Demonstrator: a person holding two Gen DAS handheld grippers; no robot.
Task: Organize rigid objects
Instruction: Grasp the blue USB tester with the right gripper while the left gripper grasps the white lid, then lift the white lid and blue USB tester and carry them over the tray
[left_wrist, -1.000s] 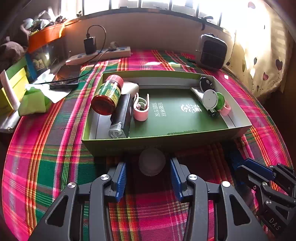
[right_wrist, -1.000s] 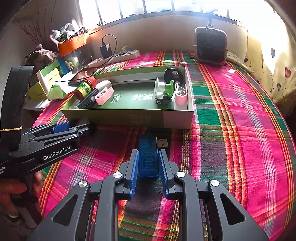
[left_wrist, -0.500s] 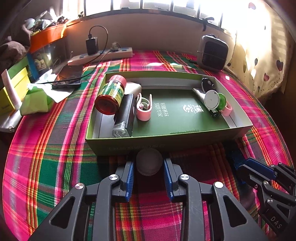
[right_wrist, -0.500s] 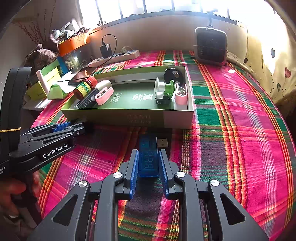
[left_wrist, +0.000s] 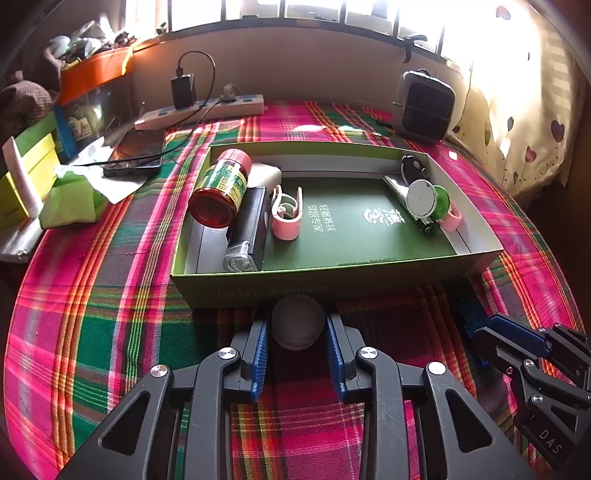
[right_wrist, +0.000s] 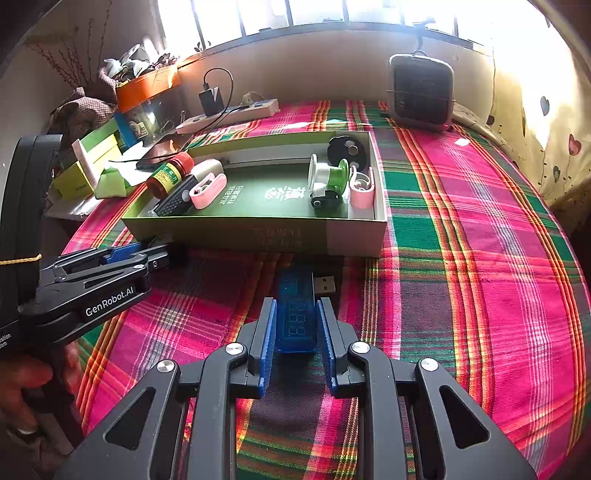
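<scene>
"GenRobot.AI" is printed on the left gripper (right_wrist: 173, 254); "DAS" on the right gripper (left_wrist: 476, 325); the blue USB meter (right_wrist: 297, 317) displays "888".

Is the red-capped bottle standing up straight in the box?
No, the red-capped bottle lies tipped on its side at the left end of the green box, leaning on the black thing beside it.

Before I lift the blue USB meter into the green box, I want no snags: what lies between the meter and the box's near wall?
In the right wrist view, only plaid cloth separates the blue USB meter from the green box.
</scene>
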